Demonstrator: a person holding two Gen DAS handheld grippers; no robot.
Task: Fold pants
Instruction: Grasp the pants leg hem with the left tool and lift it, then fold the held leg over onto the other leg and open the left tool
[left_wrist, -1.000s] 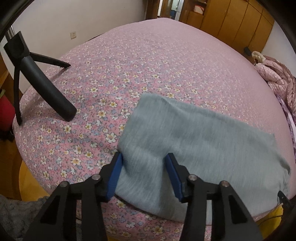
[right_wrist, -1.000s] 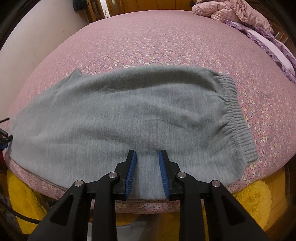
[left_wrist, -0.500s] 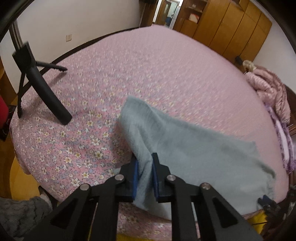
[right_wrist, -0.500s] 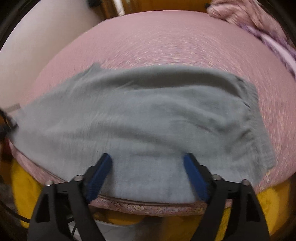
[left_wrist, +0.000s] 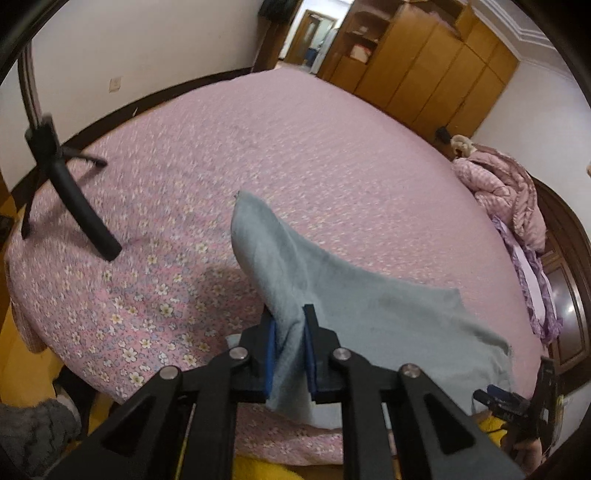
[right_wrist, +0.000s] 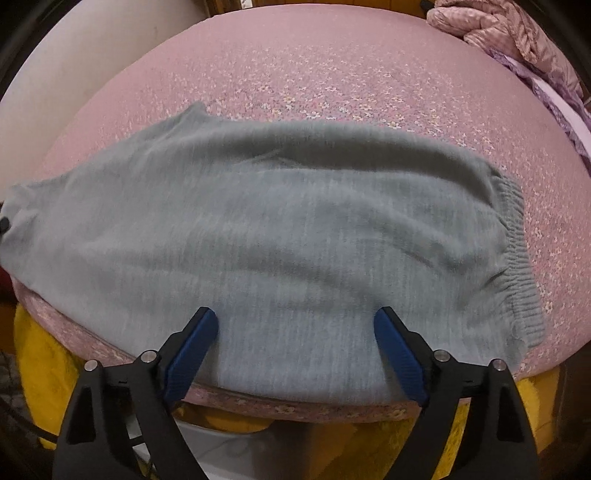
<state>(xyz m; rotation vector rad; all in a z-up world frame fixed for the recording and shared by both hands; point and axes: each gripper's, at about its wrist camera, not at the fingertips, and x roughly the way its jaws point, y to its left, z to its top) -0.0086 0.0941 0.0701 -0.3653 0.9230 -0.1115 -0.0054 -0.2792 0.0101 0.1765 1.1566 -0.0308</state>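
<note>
We are finding the left gripper (left_wrist: 289, 345) nearest the lens in the left wrist view, its jaws drawn narrow and pinching a bunched fold of the grey pants (left_wrist: 369, 317). The blue pads (left_wrist: 270, 356) are pressing on the fabric from both sides, and the pinched end is standing raised off the bed (left_wrist: 295, 155), peaking to a point beyond the fingers and casting a shadow on the sheet to its left. The rest of the garment is trailing down to the right along the near edge of the mattress.

In the right wrist view we are observing the right gripper (right_wrist: 295, 328) with its jaws spread wide, holding nothing. Its fingertips are hovering over the near edge of the pants (right_wrist: 277, 236); whether the pads are brushing the cloth we cannot say, as the picture is blurred. The garment is lying lengthwise across the near part of the floral pink sheet, its ribbed waistband (right_wrist: 517, 258) at the right end and its left end lifting out of frame.

Farther off, a black tripod (left_wrist: 66, 184) is standing on the left of the bed. A heaped pink quilt (left_wrist: 506, 192) is resting at the far right, and wooden wardrobes (left_wrist: 424, 66) are lining the far wall.
</note>
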